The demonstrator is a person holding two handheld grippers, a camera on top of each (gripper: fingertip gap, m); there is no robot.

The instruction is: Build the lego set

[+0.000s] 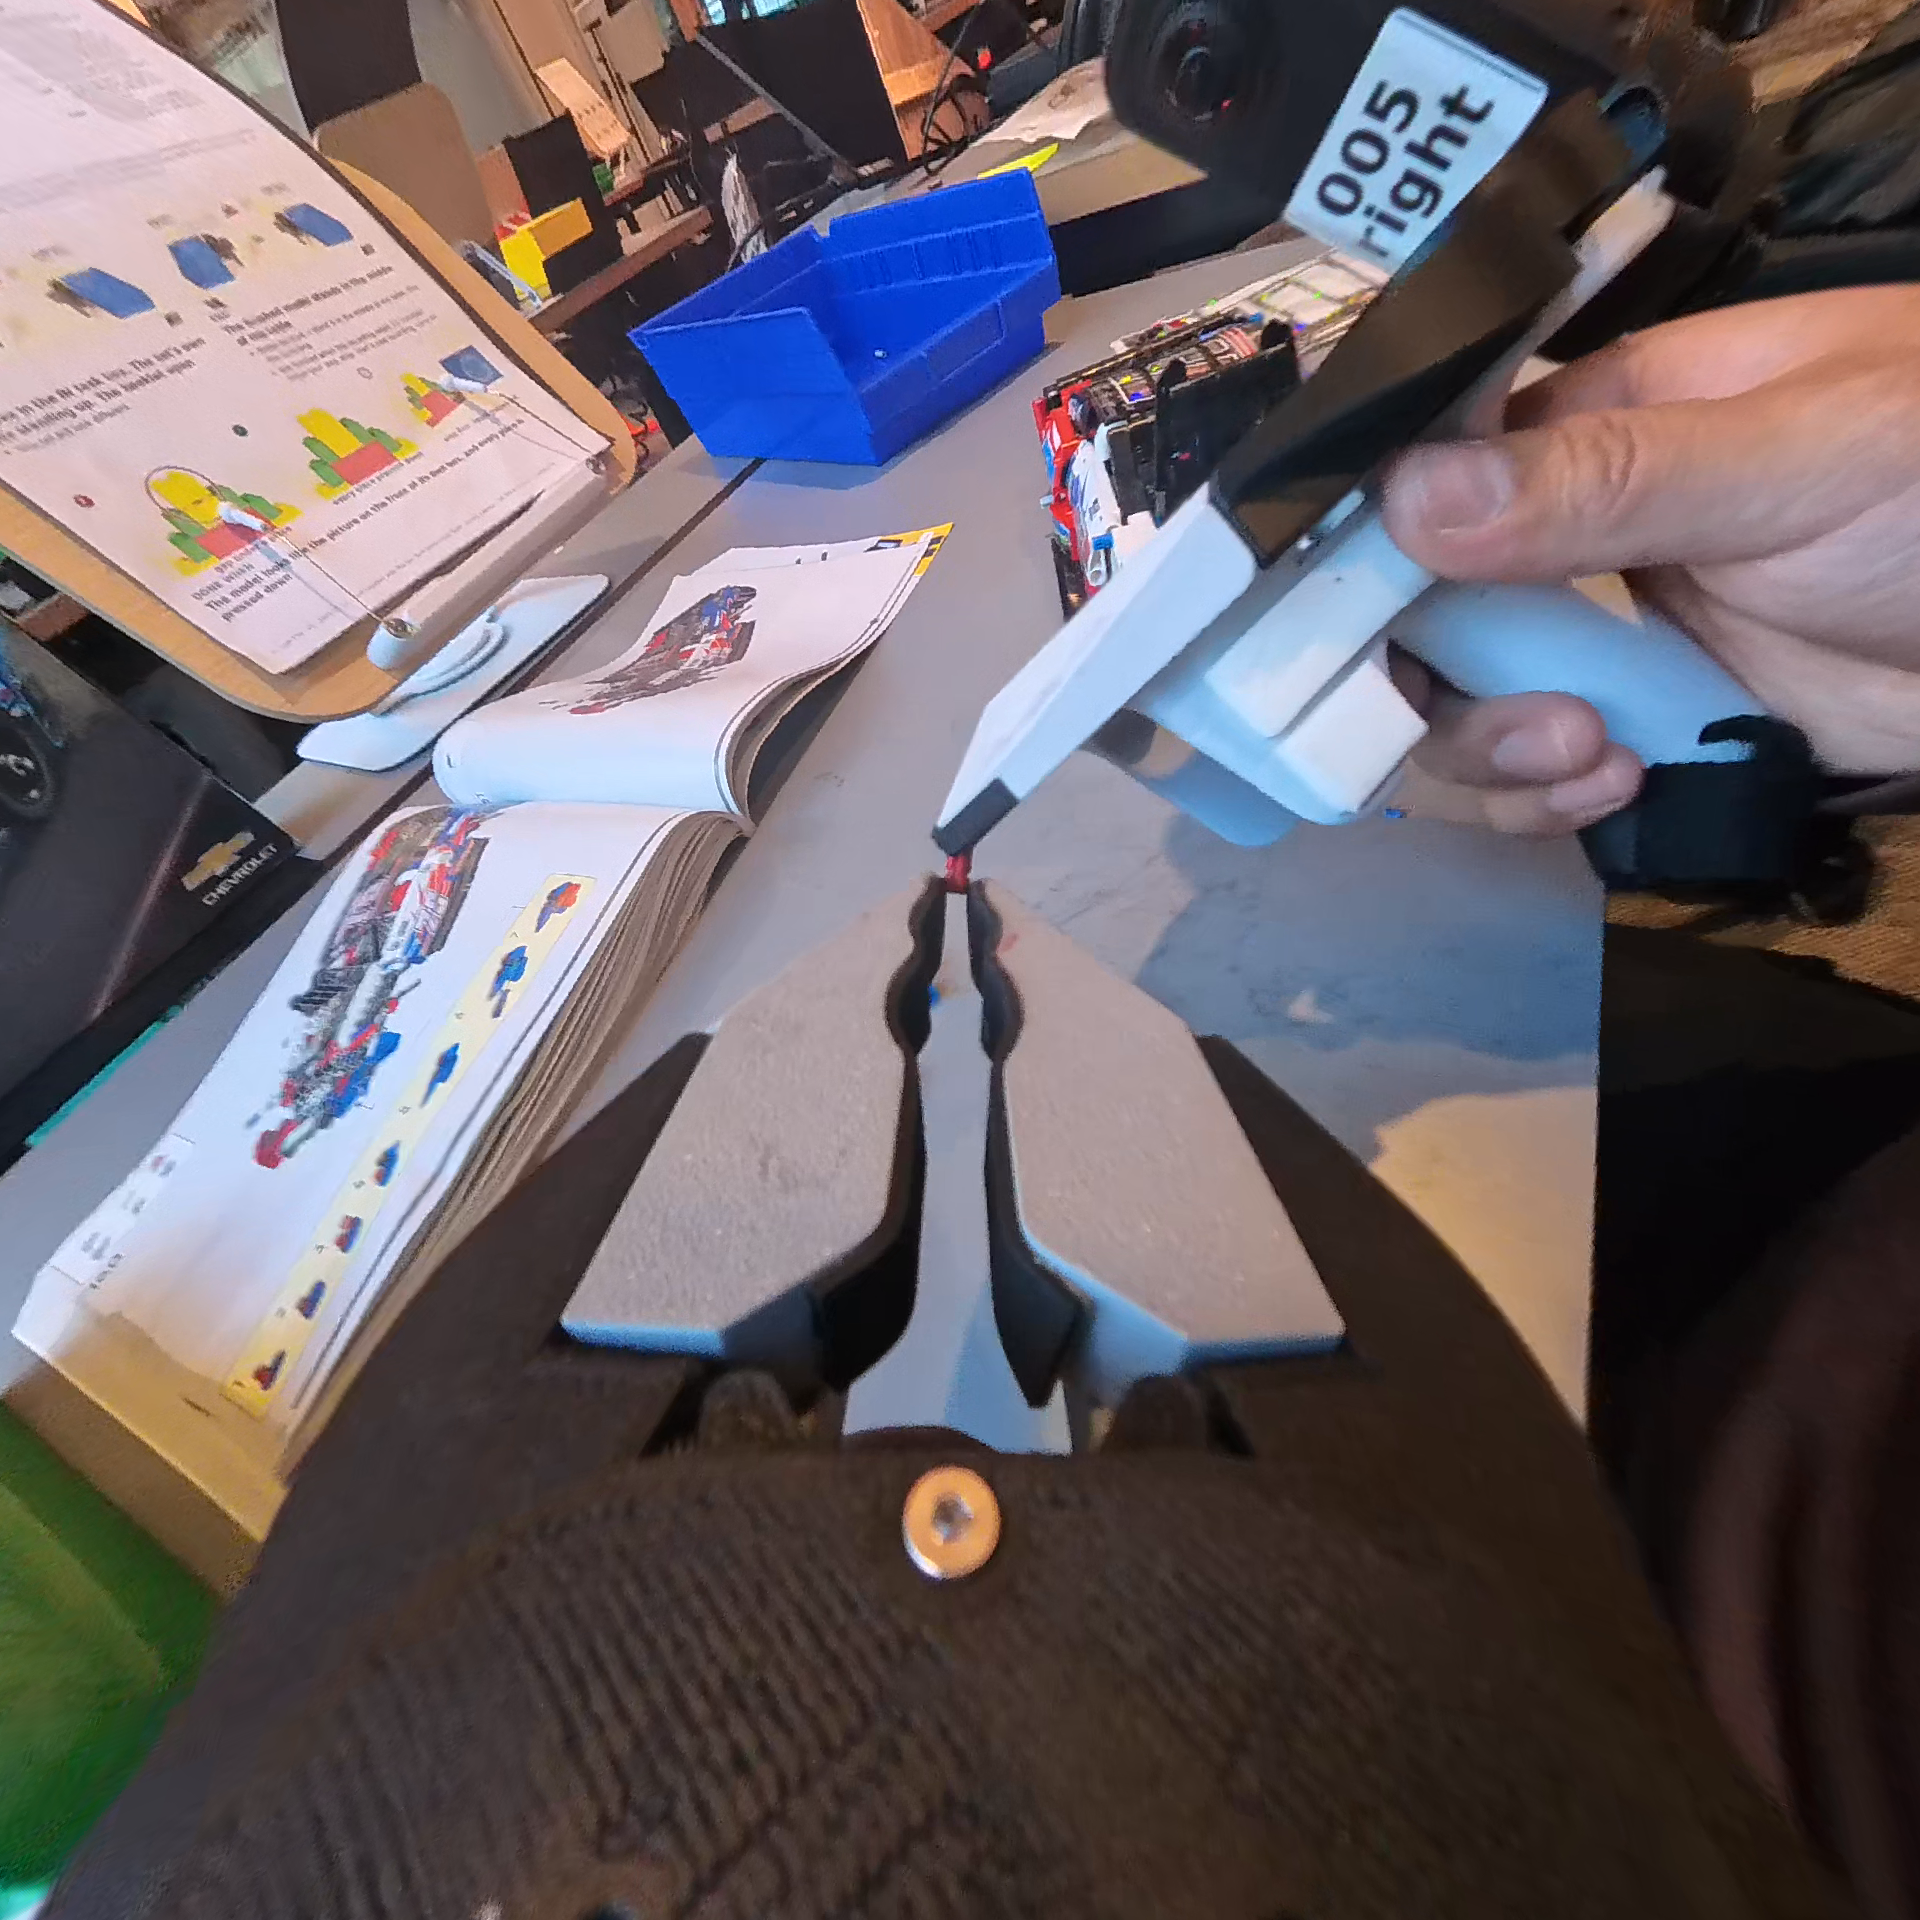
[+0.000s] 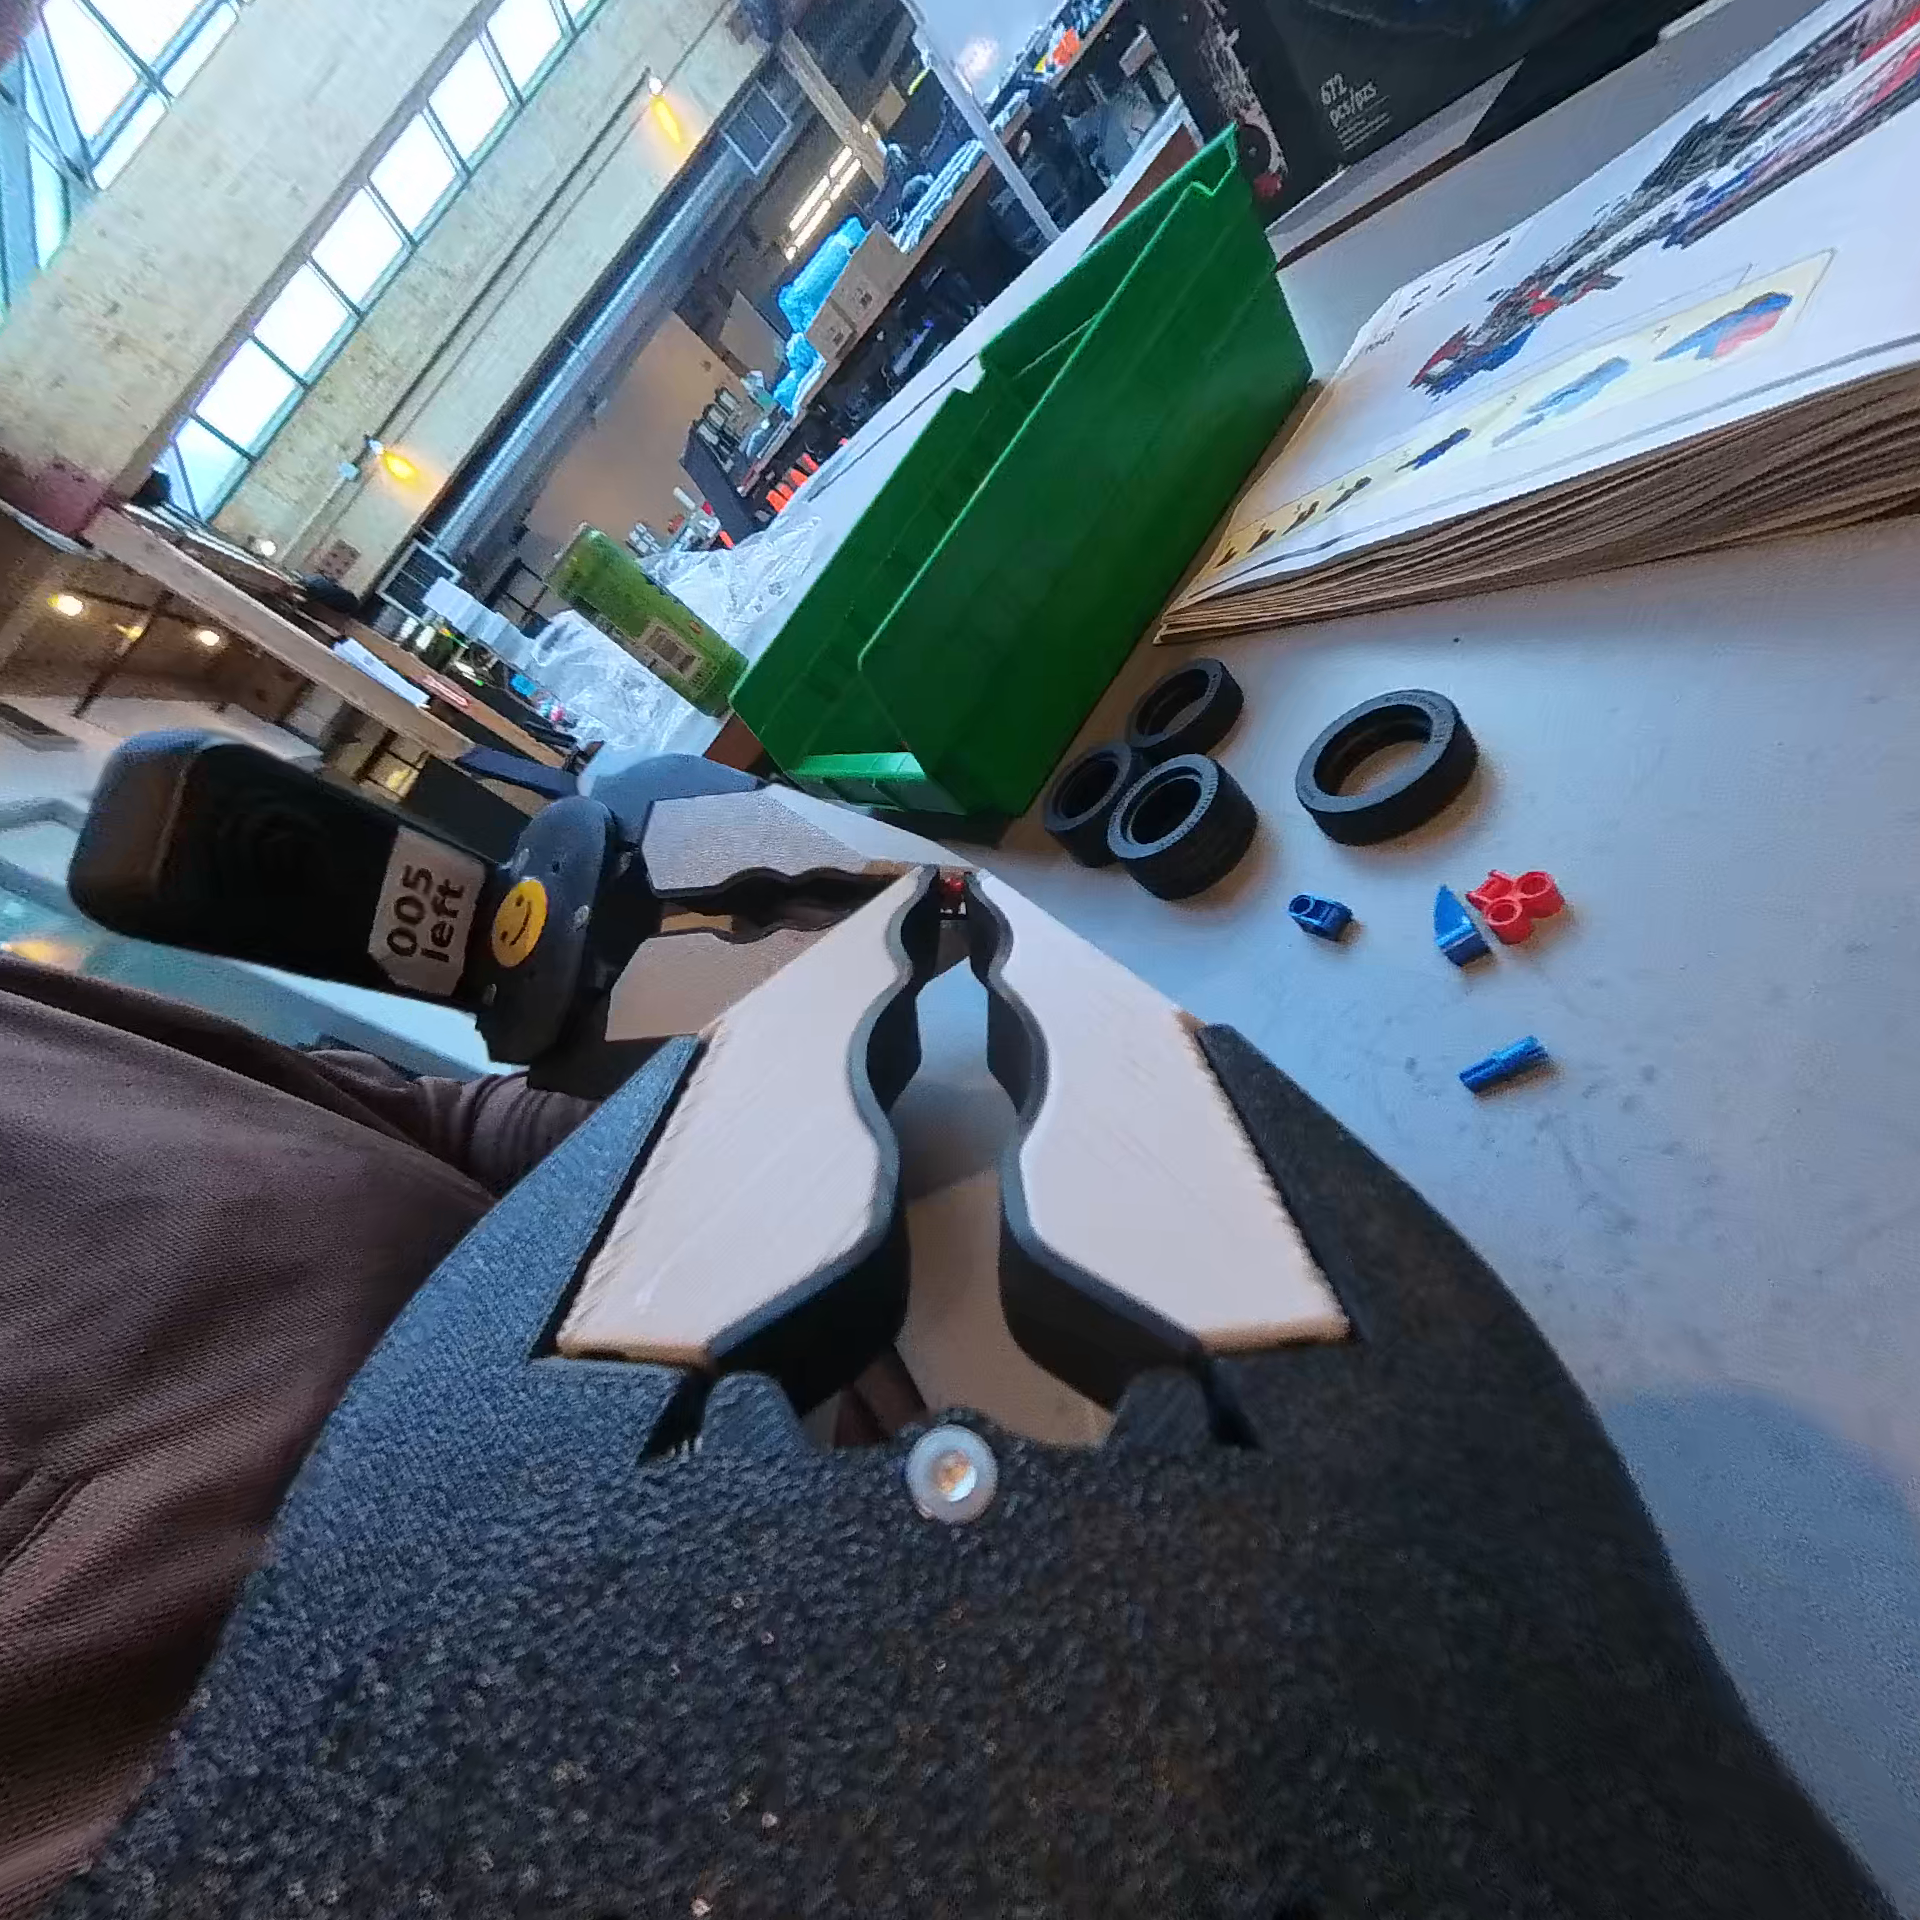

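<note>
Your left gripper (image 1: pixel 954 885) pinches a small red piece (image 1: pixel 956 869) at the very tips of its pale, wavy-edged fingers, held above the grey table (image 1: pixel 1299 935). Your right gripper (image 2: pixel 954 896), its finger faces smooth and cream with black rubbery edging, closes in on the same red piece (image 2: pixel 950 886) from the other side; whether its tips truly grip it, the pictures cannot settle. White stickers with printed writing mark both tool bodies (the left one also carries a round yellow sticker). Beside the open instruction booklet (image 1: pixel 436 1039), thick-paged and printed with coloured build diagrams, lie four black rubber tyres (image 2: pixel 1387 767), a red connector (image 2: pixel 1515 904), and three small blue pieces (image 2: pixel 1504 1065) (image 2: pixel 1320 914) (image 2: pixel 1455 925). Just past the booklet's far edge stands a green plastic bin (image 2: pixel 1039 582); beyond its other end sits a blue plastic bin (image 1: pixel 862 332). The partly built lego model (image 1: pixel 1122 457), red, white and black, rests on the table behind your right hand (image 1: pixel 1683 540). A dark box bearing a printed car-brand emblem (image 1: pixel 125 883) lies left of the booklet.
</note>
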